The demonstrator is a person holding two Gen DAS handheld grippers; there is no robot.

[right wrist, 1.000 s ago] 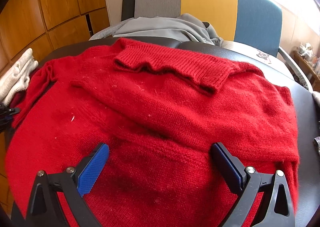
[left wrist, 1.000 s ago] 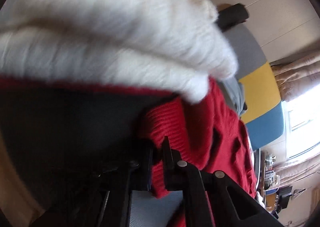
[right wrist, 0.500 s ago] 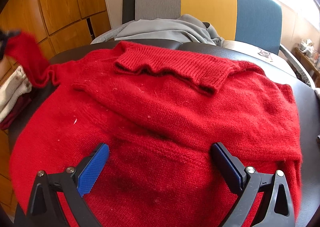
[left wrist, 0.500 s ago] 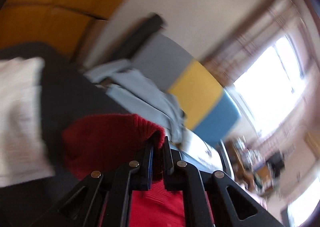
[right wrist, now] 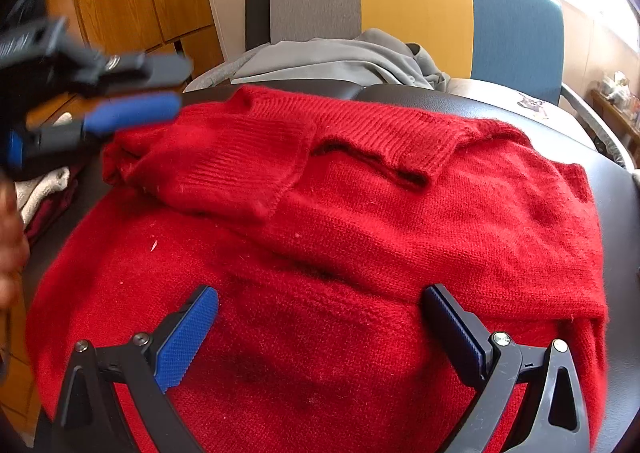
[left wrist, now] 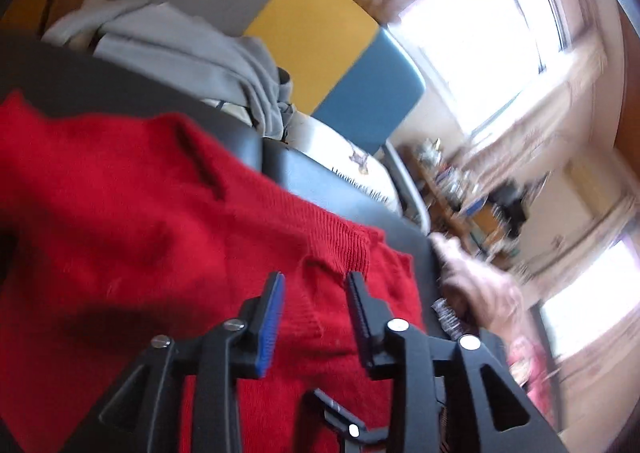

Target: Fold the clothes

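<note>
Red sweater (right wrist: 360,237) spread flat on black table (right wrist: 616,189), one sleeve (right wrist: 224,169) folded across chest beside collar. Left gripper (left wrist: 316,281) above that sleeve, jaws opening, nothing between pads. Right gripper (right wrist: 320,309) poised wide apart over hem, empty. Grey garment (right wrist: 340,57) heaped on tricolour chair (right wrist: 416,1) behind.

Motion is blurring the left gripper (right wrist: 132,93) at ten o'clock in the right wrist view; the red sweater (right wrist: 320,253) is running off at six o'clock.
</note>
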